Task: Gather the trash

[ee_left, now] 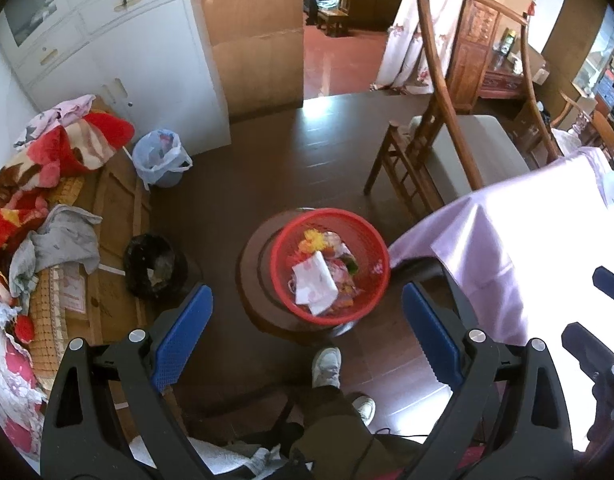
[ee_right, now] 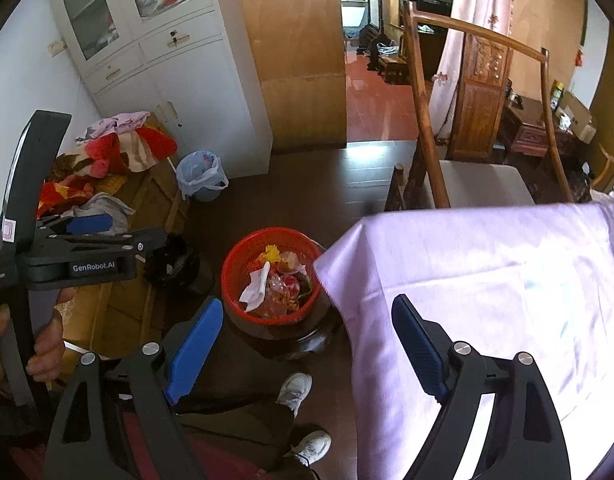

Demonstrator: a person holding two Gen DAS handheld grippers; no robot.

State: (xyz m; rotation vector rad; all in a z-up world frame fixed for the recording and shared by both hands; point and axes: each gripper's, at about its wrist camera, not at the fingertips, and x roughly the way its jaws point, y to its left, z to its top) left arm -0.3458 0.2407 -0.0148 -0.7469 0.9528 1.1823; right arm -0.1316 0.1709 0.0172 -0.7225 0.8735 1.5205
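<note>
Trash [ee_left: 319, 280], crumpled white paper over bright wrappers, filled a round red mesh basket [ee_left: 369, 236] that sat on a dark round wooden stool [ee_left: 251, 280]. Bare dark floor [ee_left: 267, 160] lay open behind the basket. A black-lined bin [ee_left: 153, 266] stood left of the basket, a blue-bagged bin [ee_left: 161, 158] farther back. Right of the basket hung the smooth lilac cloth [ee_right: 467, 272], its corner just beside the rim. Both grippers, left [ee_left: 307, 336] and right [ee_right: 307, 344], had their ribbed blue pads [ee_left: 183, 344] spread wide on nothing, above the basket.
</note>
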